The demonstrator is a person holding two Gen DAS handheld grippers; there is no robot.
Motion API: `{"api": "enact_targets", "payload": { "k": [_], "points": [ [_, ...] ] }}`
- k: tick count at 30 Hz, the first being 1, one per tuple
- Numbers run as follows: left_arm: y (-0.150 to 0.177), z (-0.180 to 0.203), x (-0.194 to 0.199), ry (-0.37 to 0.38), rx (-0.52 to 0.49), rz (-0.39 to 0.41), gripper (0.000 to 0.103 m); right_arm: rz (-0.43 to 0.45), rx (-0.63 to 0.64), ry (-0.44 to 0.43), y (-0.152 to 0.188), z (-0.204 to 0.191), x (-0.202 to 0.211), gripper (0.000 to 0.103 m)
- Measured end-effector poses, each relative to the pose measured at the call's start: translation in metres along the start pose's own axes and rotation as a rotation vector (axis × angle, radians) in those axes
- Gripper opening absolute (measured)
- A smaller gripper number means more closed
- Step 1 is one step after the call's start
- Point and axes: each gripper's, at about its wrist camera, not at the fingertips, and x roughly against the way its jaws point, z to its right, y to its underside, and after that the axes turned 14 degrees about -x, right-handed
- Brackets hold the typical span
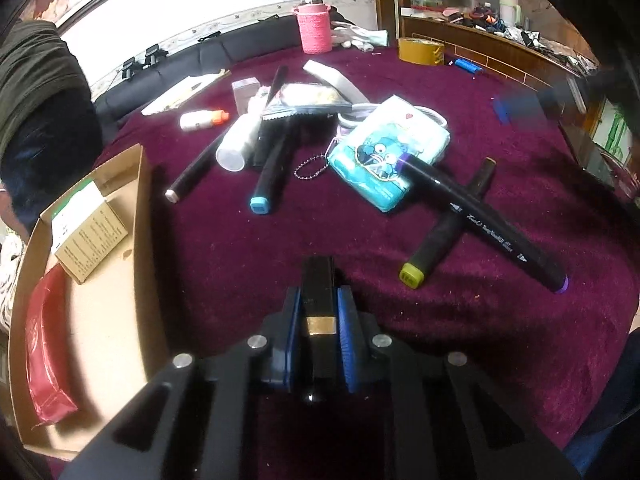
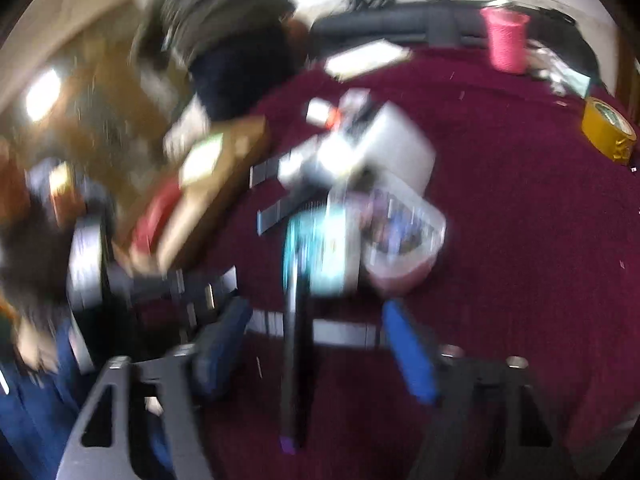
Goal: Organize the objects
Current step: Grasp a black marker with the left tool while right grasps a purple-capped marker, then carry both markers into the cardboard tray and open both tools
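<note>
Left tongs [image 1: 319,334] clamped on black gold-banded pen [image 1: 318,300], above table [image 1: 440,340], cardboard box [image 1: 100,320] just left. Right tongs [image 2: 316,344] apart, blurred, over purple-tipped marker [image 2: 294,360]. Risk: pen slipping from narrow grip before reaching box.

Bare cloth [image 1: 224,264] between box [image 1: 140,208] and seemingly crossed markers [image 1: 476,216].

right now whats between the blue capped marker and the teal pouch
A beaded keychain on bare maroon cloth, seen in the left wrist view, between blue-capped marker and teal pouch.
</note>
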Motion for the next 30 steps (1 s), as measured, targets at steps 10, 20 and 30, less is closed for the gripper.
{"api": "enact_targets", "payload": {
  "k": [10, 20, 30],
  "points": [
    [0.002, 0.001, 0.0, -0.011, 0.014, 0.023, 0.018, -0.084, 0.062, 0.063, 0.024, -0.017, -0.041, 0.054],
    [0.002, -0.004, 0.003, 0.005, 0.083, 0.046, 0.017, -0.04, -0.007, 0.054, 0.027, -0.008, -0.034, 0.017],
    [-0.002, -0.02, 0.026, 0.041, 0.156, 0.116, 0.017, -0.055, -0.119, -0.107, 0.011, -0.014, -0.03, 0.017]
  ]
}}
